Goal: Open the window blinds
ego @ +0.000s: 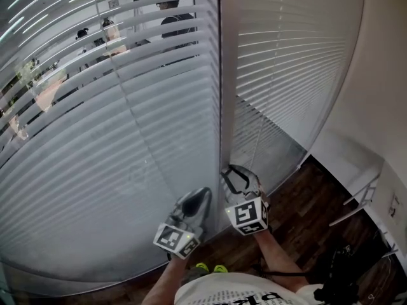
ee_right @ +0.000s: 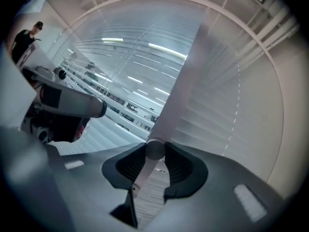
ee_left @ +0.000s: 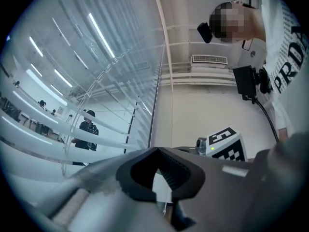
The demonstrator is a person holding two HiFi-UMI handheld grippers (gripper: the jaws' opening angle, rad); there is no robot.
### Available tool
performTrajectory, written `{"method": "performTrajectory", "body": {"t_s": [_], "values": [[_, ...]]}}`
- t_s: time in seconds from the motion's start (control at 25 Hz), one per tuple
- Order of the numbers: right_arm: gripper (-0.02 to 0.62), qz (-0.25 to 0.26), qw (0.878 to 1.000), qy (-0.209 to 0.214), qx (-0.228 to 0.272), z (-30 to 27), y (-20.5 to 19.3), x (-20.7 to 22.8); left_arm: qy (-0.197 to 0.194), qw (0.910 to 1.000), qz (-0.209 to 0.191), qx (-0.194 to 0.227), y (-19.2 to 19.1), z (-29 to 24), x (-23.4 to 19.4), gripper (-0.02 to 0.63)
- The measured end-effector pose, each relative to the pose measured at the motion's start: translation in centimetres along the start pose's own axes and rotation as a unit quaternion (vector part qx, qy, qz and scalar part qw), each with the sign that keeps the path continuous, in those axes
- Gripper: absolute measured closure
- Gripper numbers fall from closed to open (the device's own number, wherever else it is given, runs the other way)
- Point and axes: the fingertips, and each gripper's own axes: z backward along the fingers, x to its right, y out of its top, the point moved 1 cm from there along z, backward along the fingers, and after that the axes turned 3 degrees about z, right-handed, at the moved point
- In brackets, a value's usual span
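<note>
Two white slatted blinds hang side by side, a wide left blind and a narrower right blind, split by a pale upright frame post. The left blind's upper slats stand partly apart, and people show through the glass. A thin wand hangs down in front of the right blind. My right gripper points up at its lower end. In the right gripper view the jaws are shut on the wand. My left gripper is just left of it, tips together. A thin cord shows behind the tips; whether it is pinched is unclear.
A dark wood floor runs under the blinds. A white wall closes the right side, with a low white ledge along it. Black gear hangs at my lower right. The two grippers stand almost touching at the post's foot.
</note>
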Motion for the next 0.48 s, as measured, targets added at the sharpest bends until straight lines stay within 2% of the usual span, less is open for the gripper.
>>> {"method": "performTrajectory", "body": {"t_s": [0.48], "values": [[0.468,-0.136,0.991,0.003,0.021,-0.2,-1.5,-0.1,0.0,1.0,0.002,0.003,-1.0,0.2,0.1,0.614]]}}
